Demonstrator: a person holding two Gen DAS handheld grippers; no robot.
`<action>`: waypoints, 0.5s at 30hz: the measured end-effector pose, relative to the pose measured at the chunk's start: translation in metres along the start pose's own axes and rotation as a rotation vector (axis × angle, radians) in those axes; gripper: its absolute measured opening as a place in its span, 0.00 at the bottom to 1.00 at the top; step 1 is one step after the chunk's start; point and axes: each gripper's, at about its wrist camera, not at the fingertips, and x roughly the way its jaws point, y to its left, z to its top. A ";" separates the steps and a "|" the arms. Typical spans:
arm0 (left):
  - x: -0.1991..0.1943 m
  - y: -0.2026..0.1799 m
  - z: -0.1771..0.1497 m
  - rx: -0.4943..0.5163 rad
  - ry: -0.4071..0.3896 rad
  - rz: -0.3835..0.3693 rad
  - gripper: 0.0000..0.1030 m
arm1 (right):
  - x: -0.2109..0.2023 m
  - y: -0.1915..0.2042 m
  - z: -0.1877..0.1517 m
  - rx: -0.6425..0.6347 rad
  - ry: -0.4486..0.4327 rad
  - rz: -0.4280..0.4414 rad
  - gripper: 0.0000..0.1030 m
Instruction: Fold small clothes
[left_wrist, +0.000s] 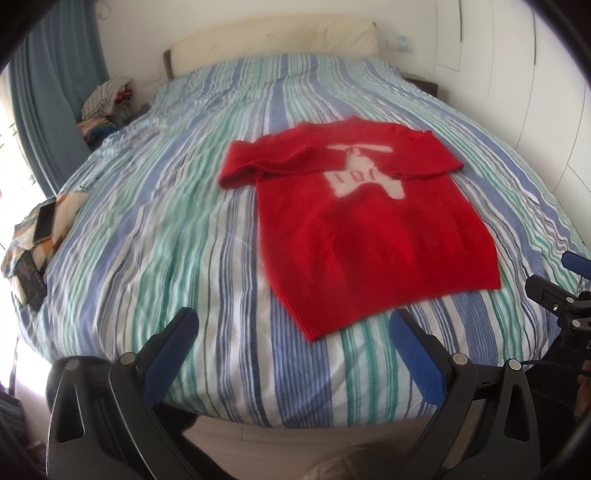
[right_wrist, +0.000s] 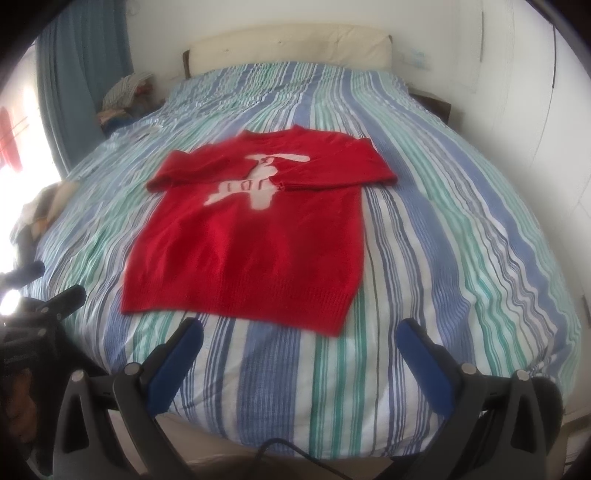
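I found the red sweater (right_wrist: 251, 236) lying flat on the bed (right_wrist: 443, 258), both sleeves already folded across its chest. My left gripper (left_wrist: 291, 328) and right gripper (right_wrist: 299, 343) hovered just short of its hem, jaws released, empty. The body fold remained, I judged.

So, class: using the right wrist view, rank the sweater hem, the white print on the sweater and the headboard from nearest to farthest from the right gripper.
1. Sweater hem: just ahead of the right gripper, slightly left.
2. White print: further up the sweater, mid-bed.
3. Headboard: far end of the bed, against the wall.
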 end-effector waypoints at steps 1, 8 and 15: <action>0.000 0.001 0.000 -0.007 0.002 -0.004 1.00 | 0.000 0.001 0.000 -0.003 -0.001 -0.001 1.00; 0.003 0.005 -0.001 -0.028 0.017 -0.022 1.00 | 0.000 0.000 0.002 0.008 0.001 -0.005 1.00; 0.008 0.007 -0.003 -0.045 0.040 -0.050 1.00 | 0.000 0.000 0.004 0.039 0.000 0.004 1.00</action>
